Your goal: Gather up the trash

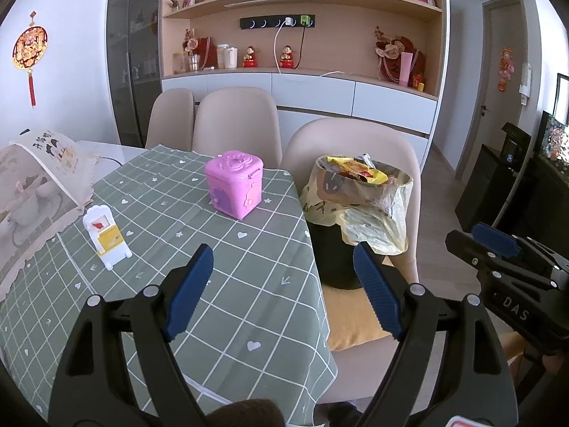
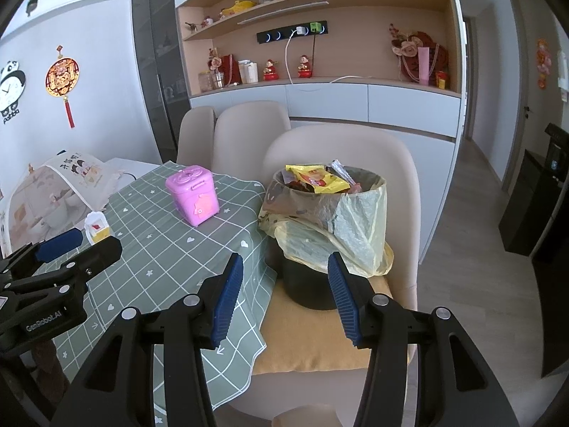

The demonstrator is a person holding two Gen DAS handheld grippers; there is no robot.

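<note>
Two empty claws, one full bin

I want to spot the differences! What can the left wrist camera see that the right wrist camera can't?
Only the left wrist view shows the whole white and yellow toy on the tablecloth; the right wrist view shows just its top. Only the right wrist view shows the panda clock on the wall. Both share the pink box, the full trash bin on the chair, and both open hand-held grippers, left hand-held gripper and right hand-held gripper.
</note>
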